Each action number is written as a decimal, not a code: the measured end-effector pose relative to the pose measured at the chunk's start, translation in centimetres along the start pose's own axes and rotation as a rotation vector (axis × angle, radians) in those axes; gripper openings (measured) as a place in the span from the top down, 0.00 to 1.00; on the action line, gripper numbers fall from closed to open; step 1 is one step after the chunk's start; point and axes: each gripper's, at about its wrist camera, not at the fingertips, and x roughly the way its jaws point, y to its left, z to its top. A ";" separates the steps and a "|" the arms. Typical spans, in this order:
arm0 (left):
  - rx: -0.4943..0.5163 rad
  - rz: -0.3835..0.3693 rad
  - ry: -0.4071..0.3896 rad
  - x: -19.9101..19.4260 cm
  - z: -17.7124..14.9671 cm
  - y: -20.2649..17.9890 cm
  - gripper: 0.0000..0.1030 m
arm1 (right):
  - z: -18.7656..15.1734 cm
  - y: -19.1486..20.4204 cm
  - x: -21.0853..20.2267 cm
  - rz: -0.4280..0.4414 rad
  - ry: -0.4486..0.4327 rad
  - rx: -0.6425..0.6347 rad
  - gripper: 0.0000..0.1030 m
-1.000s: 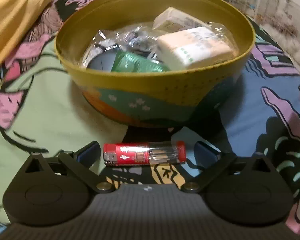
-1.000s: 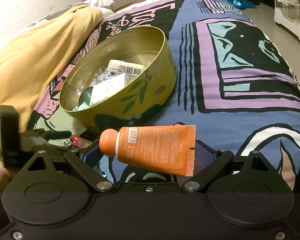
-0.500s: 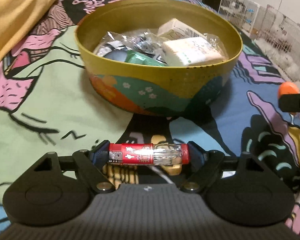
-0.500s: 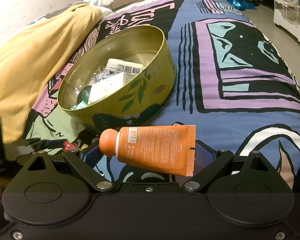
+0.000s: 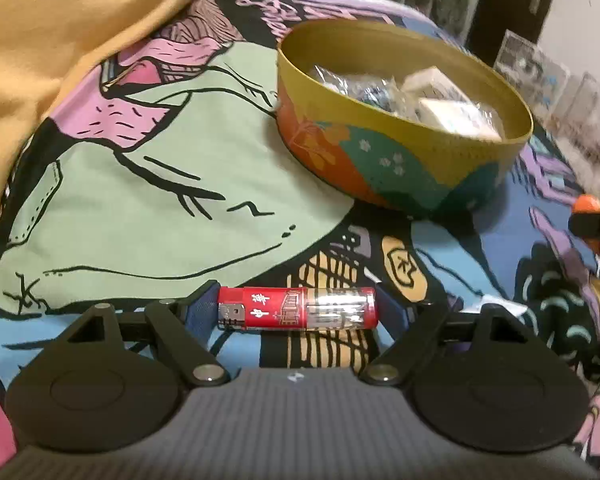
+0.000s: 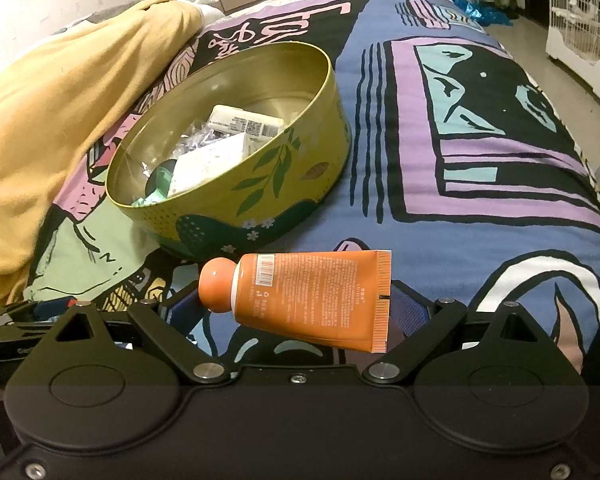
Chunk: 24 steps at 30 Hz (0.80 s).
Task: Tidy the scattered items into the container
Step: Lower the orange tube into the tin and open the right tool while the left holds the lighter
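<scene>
Two items are clamped endwise for carrying: left hand-held gripper [image 5: 298, 314] pinches a lighter [image 5: 298, 314], right hand-held gripper [image 6: 296, 300] an orange tube [image 6: 300, 300], both short of the tin [image 6: 236, 208] on the bed [image 6: 480, 100].

left wrist camera sits low over the bedspread [image 5: 148, 184], looking forward along its fingers, with the tin [image 5: 400, 152] near, ahead and to the right, and the yellow blanket [image 5: 52, 40] at upper left. right wrist camera looks from slightly higher, along the bed's length, with the tin [image 6: 236, 184] ahead to the left and the room's floor far right. both views share the tin, blanket and bedspread; the left gripper [image 6: 32, 320] shows at the right view's lower left edge.
</scene>
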 end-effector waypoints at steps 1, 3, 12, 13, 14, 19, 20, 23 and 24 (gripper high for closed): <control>-0.016 -0.005 -0.012 -0.2 -0.1 0.1 0.20 | 0.0 0.0 0.0 -0.003 -0.002 -0.003 0.08; -0.038 -0.013 -0.027 -0.2 -0.4 0.2 0.20 | -0.1 0.1 -0.1 -0.012 -0.007 -0.006 0.08; -0.054 -0.022 -0.082 -0.8 -0.5 0.1 0.20 | -0.1 0.1 -0.7 -0.030 -0.044 -0.013 0.08; -0.058 -0.023 -0.089 -0.9 -0.5 0.2 0.20 | -0.1 0.1 -0.8 -0.030 -0.045 -0.016 0.08; -0.060 -0.024 -0.095 -0.9 -0.5 0.2 0.20 | 0.0 0.1 -0.8 -0.030 -0.044 -0.019 0.08; -0.072 -0.039 -0.108 -1.0 -0.4 0.4 0.20 | 0.8 0.5 -1.2 -0.044 -0.037 -0.024 0.08; -0.073 -0.040 -0.109 -1.0 -0.4 0.4 0.20 | 1.2 0.7 -1.2 -0.050 -0.037 -0.032 0.08; -0.082 -0.052 -0.112 -1.0 -0.3 0.5 0.20 | 2.3 1.7 -1.4 -0.059 -0.049 -0.063 0.08; -0.083 -0.054 -0.114 -1.0 -0.3 0.6 0.20 | 2.9 2.2 -1.5 -0.059 -0.055 -0.075 0.08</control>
